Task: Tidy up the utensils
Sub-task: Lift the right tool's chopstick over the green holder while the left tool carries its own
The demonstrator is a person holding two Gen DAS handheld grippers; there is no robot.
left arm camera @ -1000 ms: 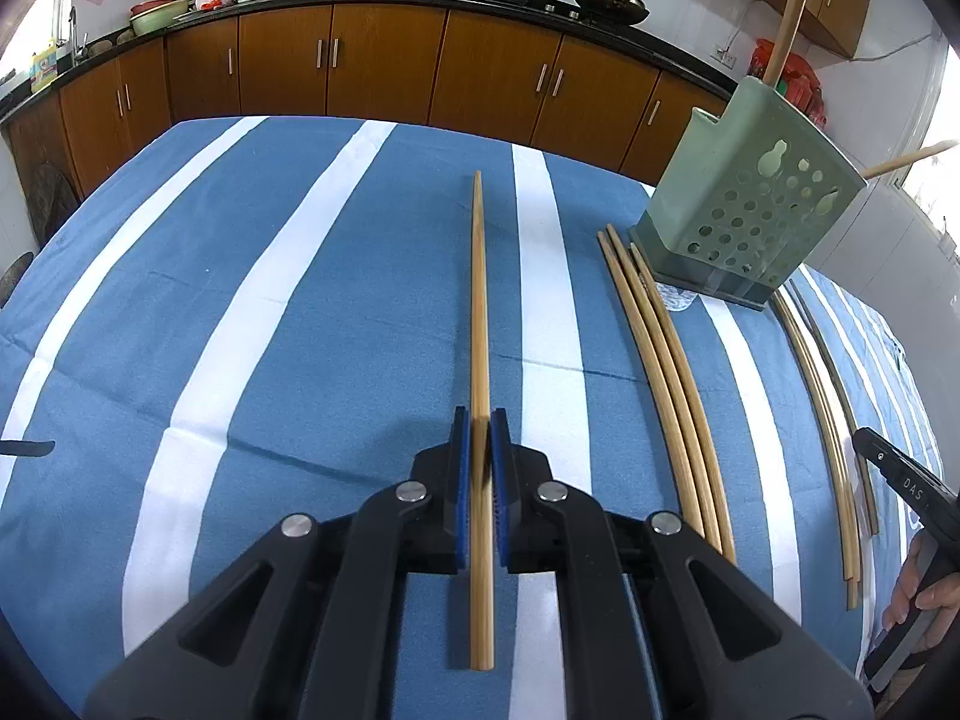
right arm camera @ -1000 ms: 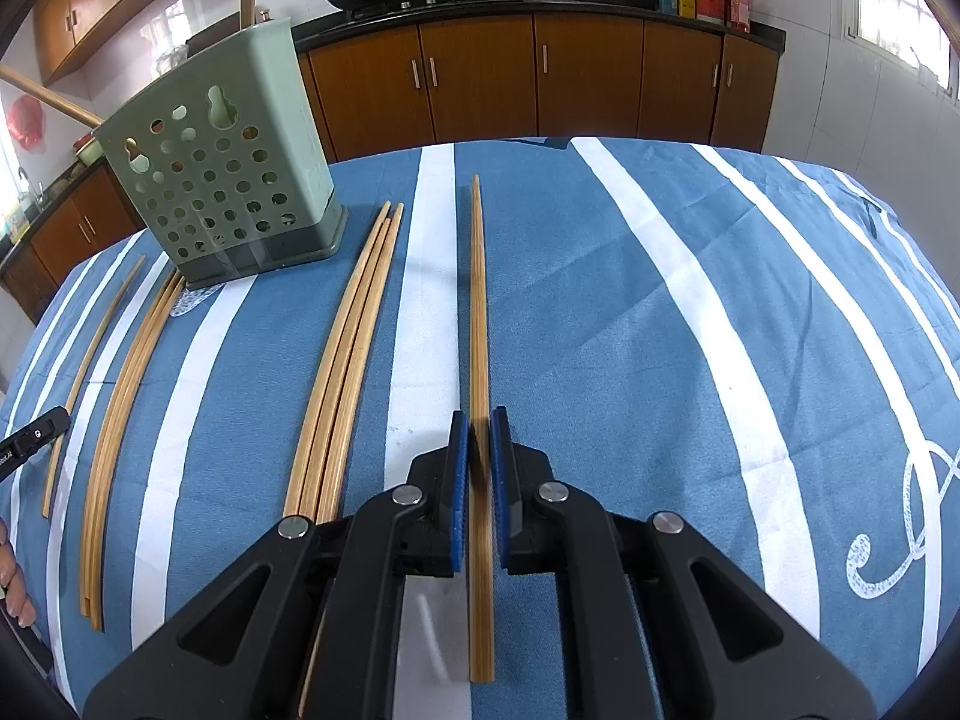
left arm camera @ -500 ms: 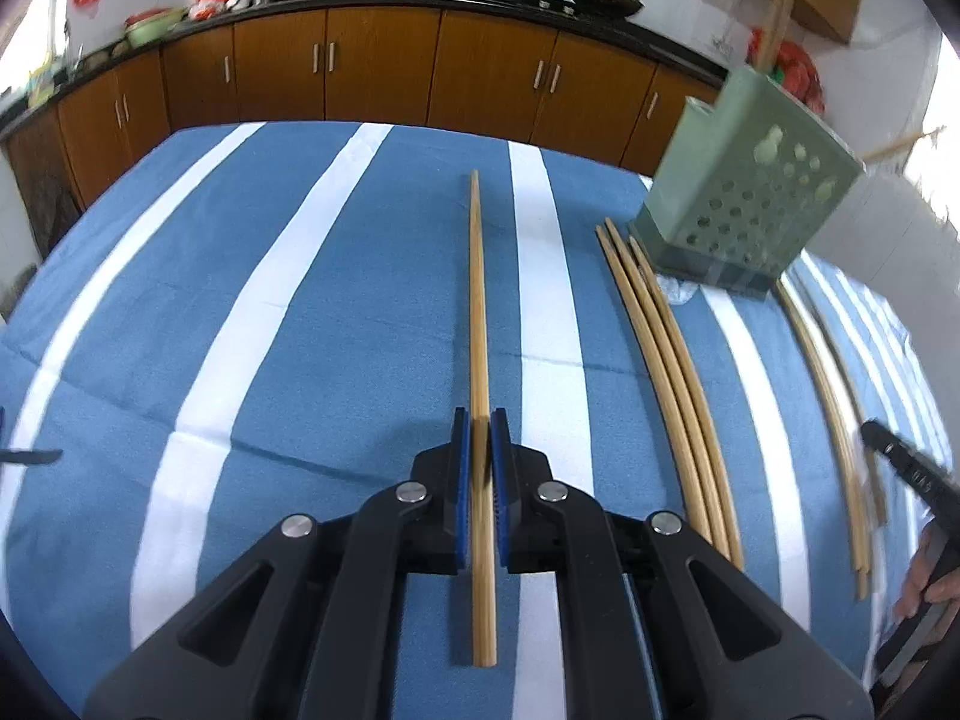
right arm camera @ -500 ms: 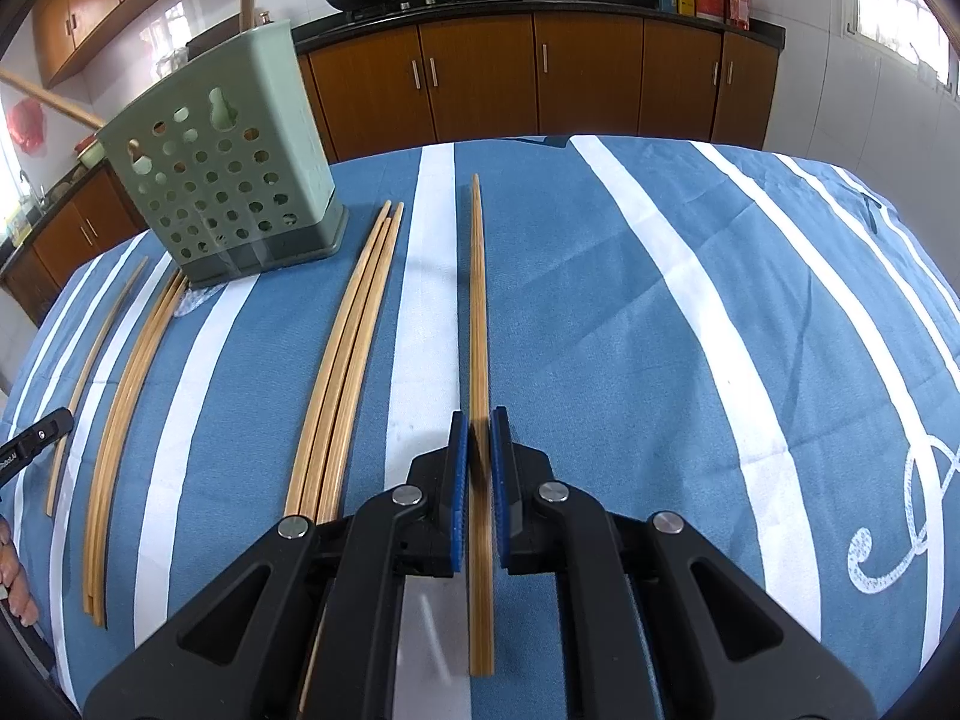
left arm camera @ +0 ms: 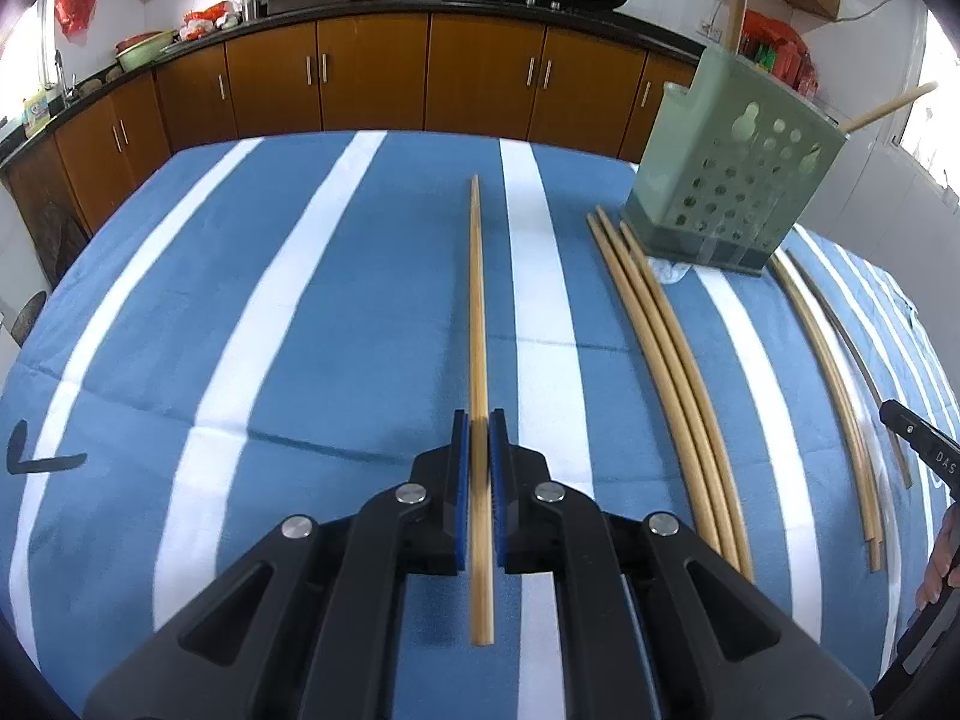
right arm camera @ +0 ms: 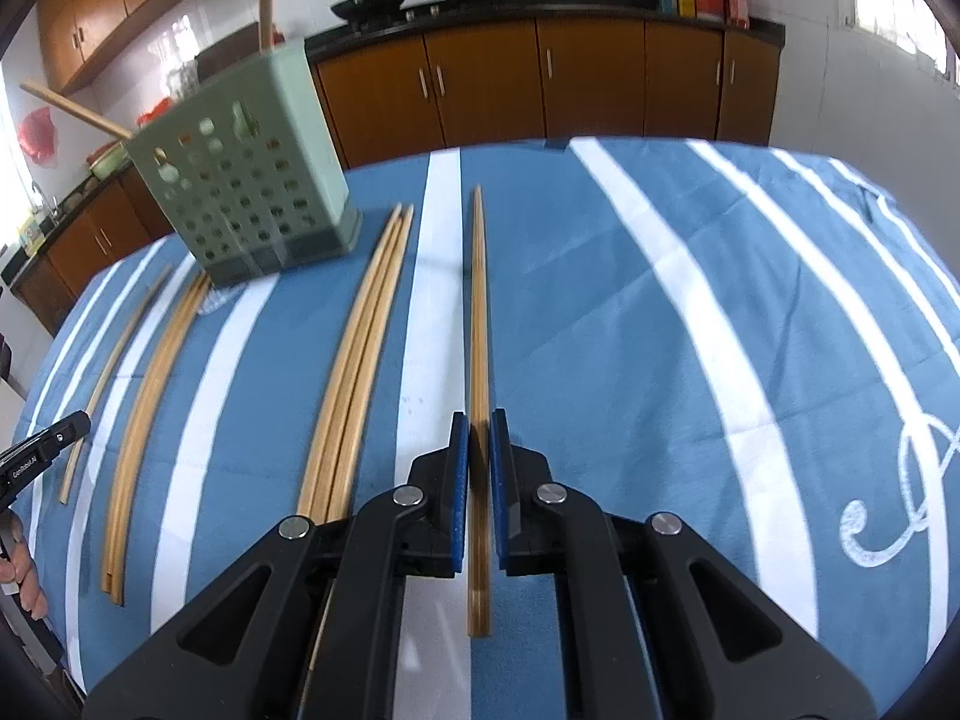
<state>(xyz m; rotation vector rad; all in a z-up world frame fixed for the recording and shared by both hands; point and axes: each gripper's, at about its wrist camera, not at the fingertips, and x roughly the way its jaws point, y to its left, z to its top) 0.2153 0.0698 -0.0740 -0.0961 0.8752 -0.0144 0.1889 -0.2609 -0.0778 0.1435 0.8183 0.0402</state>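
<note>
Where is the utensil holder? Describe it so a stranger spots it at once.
Start at the blue-and-white striped tablecloth. Toward its far side, before the brown cabinets, stands the utensil holder. It is the only upright thing there: a pale green box pierced with round holes, while the chopsticks beside it lie flat.
</note>
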